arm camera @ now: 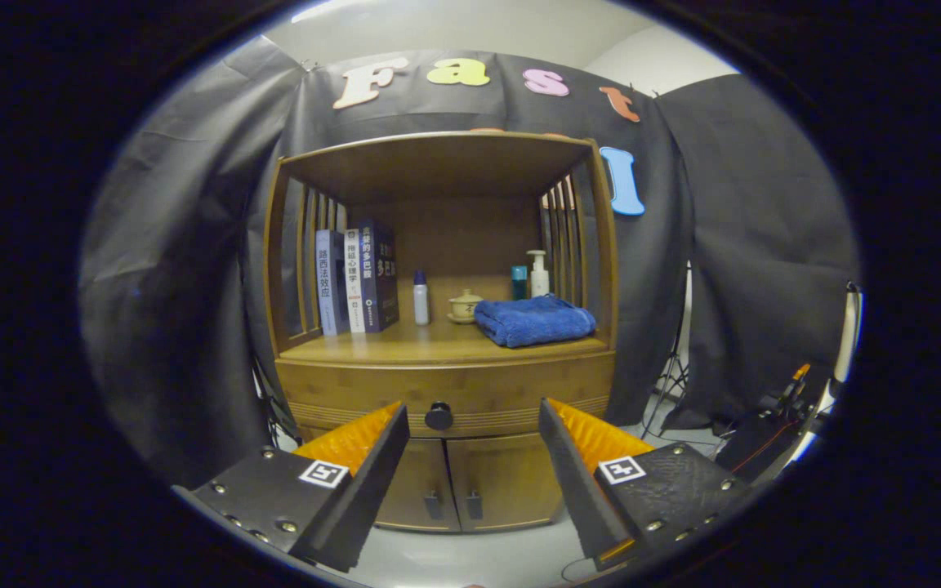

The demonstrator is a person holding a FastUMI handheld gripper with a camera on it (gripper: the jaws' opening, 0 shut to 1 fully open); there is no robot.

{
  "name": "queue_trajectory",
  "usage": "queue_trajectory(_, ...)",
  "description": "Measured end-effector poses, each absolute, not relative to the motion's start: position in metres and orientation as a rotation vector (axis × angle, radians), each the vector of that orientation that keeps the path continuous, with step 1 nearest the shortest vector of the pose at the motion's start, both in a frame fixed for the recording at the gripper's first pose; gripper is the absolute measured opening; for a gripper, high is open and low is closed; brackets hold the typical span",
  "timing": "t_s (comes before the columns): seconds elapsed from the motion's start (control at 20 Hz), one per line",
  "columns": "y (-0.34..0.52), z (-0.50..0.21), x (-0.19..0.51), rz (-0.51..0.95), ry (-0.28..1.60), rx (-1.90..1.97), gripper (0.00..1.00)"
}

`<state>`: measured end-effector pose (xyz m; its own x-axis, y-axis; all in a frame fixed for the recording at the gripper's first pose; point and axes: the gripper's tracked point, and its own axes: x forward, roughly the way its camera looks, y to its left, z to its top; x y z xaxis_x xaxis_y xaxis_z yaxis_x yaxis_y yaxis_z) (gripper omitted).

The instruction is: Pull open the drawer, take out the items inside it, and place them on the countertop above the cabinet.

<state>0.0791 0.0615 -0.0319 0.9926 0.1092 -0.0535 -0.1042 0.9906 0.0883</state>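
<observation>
The tongs [470, 420] stand open, well short of the closed drawer [446, 392]; they should centre on its knob [439, 416], apparently round, close squarely, pull straight.

Brown wood cabinet [446, 384] with black knob [439, 416]; blue towel [534, 319]; white bottle [421, 298]; beige cup [465, 305]; dark blue and white books [356, 279].

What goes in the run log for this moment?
drawer closed | gripper open, short of knob | towel on countertop
</observation>
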Motion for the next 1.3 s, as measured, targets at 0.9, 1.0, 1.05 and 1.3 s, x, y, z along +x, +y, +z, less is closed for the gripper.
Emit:
queue_trajectory(0.9, 0.119, -0.122, 0.201, 0.112, 0.249, 0.137, 0.88)
queue_trajectory(1.0, 0.128, -0.138, 0.218, 0.118, 0.285, 0.117, 0.77)
queue_trajectory(1.05, 0.133, -0.143, 0.226, 0.132, 0.298, 0.112, 0.77)
queue_trajectory(1.3, 0.145, -0.165, 0.248, 0.151, 0.348, 0.098, 0.67)
